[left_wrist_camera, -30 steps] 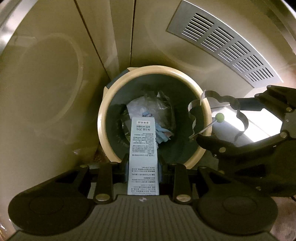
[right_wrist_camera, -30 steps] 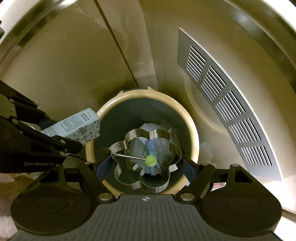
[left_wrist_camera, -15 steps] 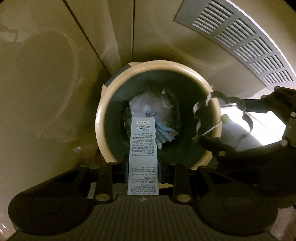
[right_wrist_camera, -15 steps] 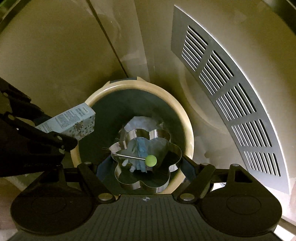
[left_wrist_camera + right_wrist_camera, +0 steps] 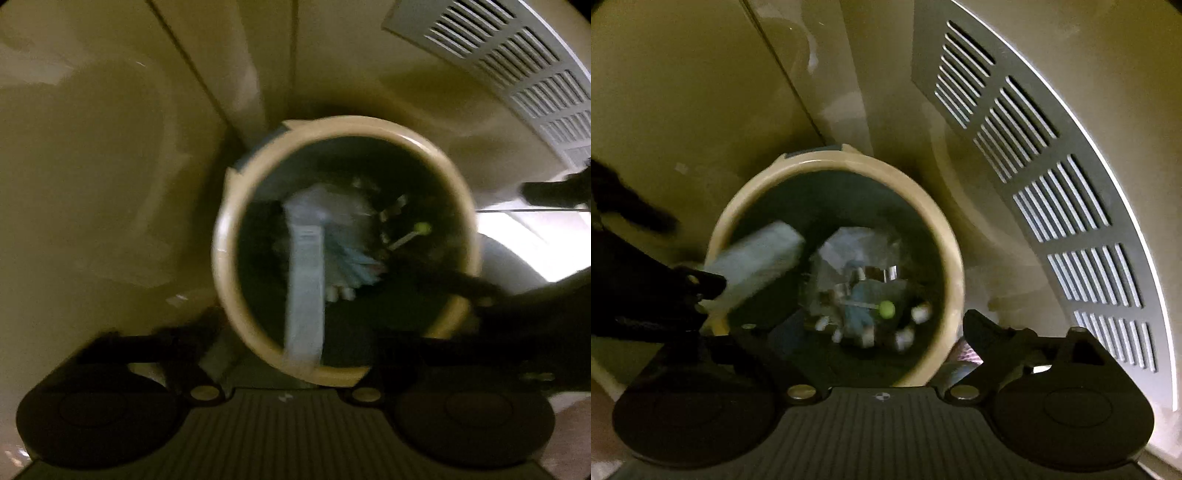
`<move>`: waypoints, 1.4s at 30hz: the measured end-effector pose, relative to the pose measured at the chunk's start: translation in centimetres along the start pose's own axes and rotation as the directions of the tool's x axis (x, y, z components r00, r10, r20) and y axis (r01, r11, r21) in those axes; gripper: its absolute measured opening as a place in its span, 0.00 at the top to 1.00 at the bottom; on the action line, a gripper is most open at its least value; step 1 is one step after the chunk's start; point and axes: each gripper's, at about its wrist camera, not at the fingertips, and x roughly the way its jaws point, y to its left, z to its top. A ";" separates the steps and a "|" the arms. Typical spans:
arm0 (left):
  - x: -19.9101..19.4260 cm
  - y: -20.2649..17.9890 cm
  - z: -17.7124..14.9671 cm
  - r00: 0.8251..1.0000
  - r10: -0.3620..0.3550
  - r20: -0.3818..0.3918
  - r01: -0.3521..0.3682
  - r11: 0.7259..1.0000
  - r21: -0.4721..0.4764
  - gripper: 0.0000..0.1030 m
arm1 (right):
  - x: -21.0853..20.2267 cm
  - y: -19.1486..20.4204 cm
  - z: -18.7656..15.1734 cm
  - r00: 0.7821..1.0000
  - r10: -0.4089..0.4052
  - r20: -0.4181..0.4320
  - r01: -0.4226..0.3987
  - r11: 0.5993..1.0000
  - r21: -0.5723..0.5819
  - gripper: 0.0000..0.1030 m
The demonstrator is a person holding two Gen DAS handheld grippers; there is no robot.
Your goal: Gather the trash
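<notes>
Over the round bin (image 5: pixel 345 123), both grippers point down with jaws opening wide. From the left gripper (image 5: pixel 291 369), the long paper box (image 5: pixel 304 291) slips free into the bin, blurry. Nothing sits in the right gripper (image 5: pixel 882 354); the green-tipped stick (image 5: pixel 886 308) and shiny cutter (image 5: pixel 882 274) lie inside on the trash. The box could catch on the rim and tip out.

Cream-rimmed dark bin (image 5: pixel 955 258), pale blue box (image 5: pixel 757 258), green-tipped stick (image 5: pixel 886 309).
</notes>
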 end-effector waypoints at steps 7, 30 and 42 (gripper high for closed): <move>-1.3 1.2 -0.5 0.999 -0.033 0.018 0.033 0.999 -0.011 0.01 | -1.4 -1.4 -1.0 0.999 0.033 0.036 -0.036 0.998 0.060 0.01; -1.3 0.0 -2.3 0.998 -0.023 0.062 0.025 0.999 -0.032 0.01 | -3.6 0.4 -2.3 0.993 -0.004 0.115 0.012 0.997 -0.070 0.01; -1.7 -0.1 -2.0 0.991 0.017 0.133 -0.010 0.999 -0.050 0.01 | -3.6 -0.7 -2.6 0.984 -0.011 0.176 0.018 0.999 -0.042 0.01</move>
